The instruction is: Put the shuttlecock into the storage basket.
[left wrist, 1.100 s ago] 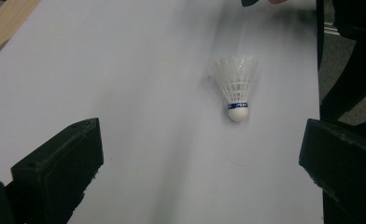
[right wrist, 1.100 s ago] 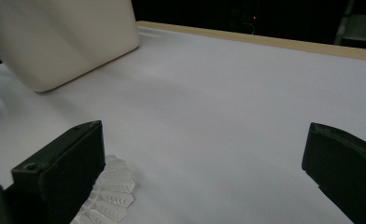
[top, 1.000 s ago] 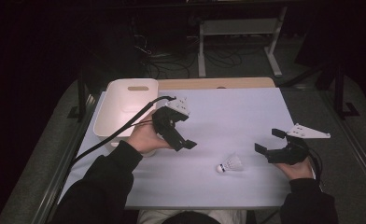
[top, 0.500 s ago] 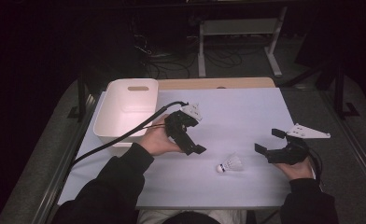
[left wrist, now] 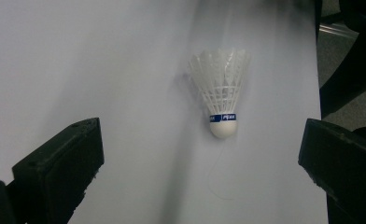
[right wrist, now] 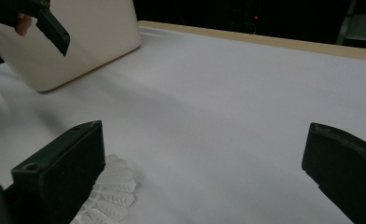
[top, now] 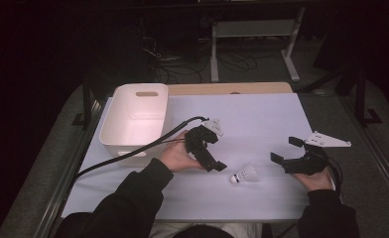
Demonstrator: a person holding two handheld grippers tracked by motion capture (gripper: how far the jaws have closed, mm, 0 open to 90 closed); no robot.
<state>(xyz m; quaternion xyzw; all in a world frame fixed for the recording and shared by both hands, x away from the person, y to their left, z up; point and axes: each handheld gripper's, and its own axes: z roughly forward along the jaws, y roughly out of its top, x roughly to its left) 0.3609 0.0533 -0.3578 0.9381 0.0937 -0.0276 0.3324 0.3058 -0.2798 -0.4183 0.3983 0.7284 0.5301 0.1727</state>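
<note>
near the table's front edge lies one shuttlecock (top: 245,174), cork toward the left gripper (top: 213,157), which has swung over from beside the one white bin (top: 114,130) at the back left corner; jaws spread wide, so a grab looks close. right gripper (top: 286,150) waits agape, empty.

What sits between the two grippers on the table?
In the high view, the shuttlecock lies on the white sheet between the left gripper and right gripper, untouched by either.
</note>
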